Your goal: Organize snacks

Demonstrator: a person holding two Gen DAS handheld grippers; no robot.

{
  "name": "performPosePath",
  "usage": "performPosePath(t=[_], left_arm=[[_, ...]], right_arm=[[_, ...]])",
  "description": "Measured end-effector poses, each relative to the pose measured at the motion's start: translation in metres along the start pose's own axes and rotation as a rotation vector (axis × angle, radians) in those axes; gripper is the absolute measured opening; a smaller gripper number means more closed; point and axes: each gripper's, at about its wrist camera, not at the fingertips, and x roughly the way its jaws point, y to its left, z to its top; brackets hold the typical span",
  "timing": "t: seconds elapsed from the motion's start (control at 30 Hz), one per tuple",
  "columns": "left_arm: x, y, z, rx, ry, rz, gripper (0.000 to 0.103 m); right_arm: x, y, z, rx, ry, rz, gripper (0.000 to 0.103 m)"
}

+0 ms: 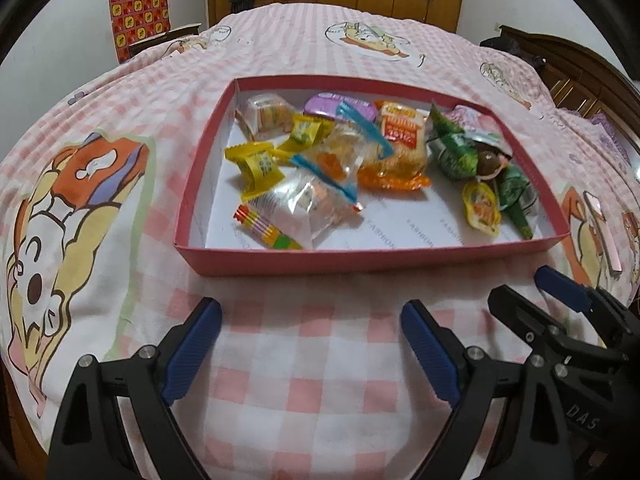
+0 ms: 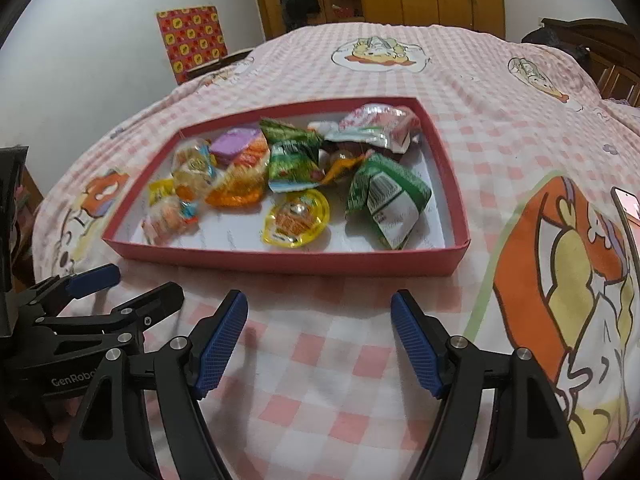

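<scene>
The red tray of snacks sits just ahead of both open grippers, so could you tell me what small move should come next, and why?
Probably ease the right gripper forward over the red tray toward the yellow jelly cup. Both it and the left gripper are open and empty, short of the near wall, and the cup lies fairly clear of the heaped snacks.

"FASHION", in grey, repeats across the white floor of the box [image 1: 420,236]; seen in the left wrist view, partly cut off by snacks. "DAS" in pale letters on the black body of the right gripper [image 1: 516,300], low right in that view. "GenRobo", cut off at the edge, in white on the black body of the left gripper [image 2: 132,280] in the right wrist view. Print on the snack wrappers too blurred to read.
</scene>
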Motion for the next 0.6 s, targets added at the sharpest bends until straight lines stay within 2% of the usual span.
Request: performPosePath(t=[0.6], left_arm=[[0.0083,-0.0001,-0.0058,0.006,-0.023,0.027,0.094]], right_arm=[[0.0088,0.0022,-0.0096,-0.008,-0.001,-0.034,0.076]])
